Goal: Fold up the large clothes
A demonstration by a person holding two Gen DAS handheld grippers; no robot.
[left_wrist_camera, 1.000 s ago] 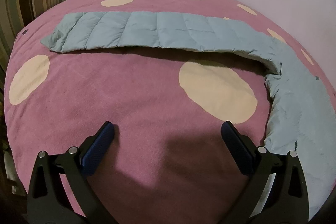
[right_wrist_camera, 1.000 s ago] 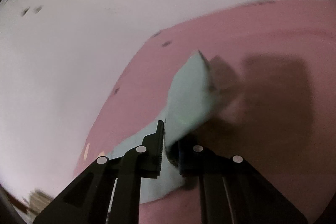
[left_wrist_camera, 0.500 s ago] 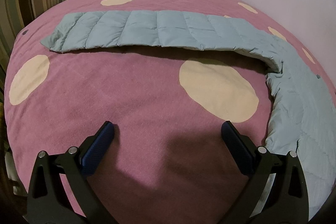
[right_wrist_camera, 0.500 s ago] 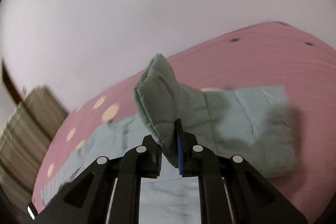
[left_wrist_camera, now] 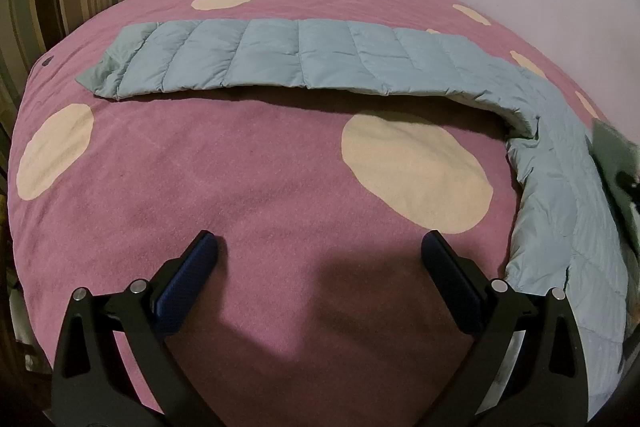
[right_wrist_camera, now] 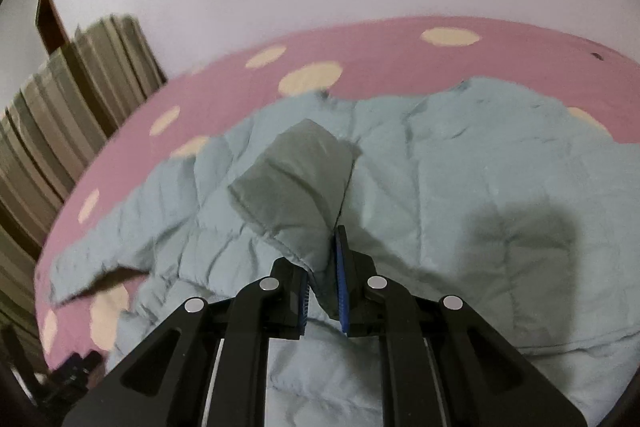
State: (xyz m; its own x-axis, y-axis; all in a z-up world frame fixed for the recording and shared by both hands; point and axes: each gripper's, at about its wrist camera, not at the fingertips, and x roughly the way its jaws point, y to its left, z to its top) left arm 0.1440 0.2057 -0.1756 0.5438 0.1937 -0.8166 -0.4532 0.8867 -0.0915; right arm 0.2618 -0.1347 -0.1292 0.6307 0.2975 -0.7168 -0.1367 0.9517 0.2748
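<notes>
Legible text, labels, brands, numbers, signs: none in either view.
</notes>
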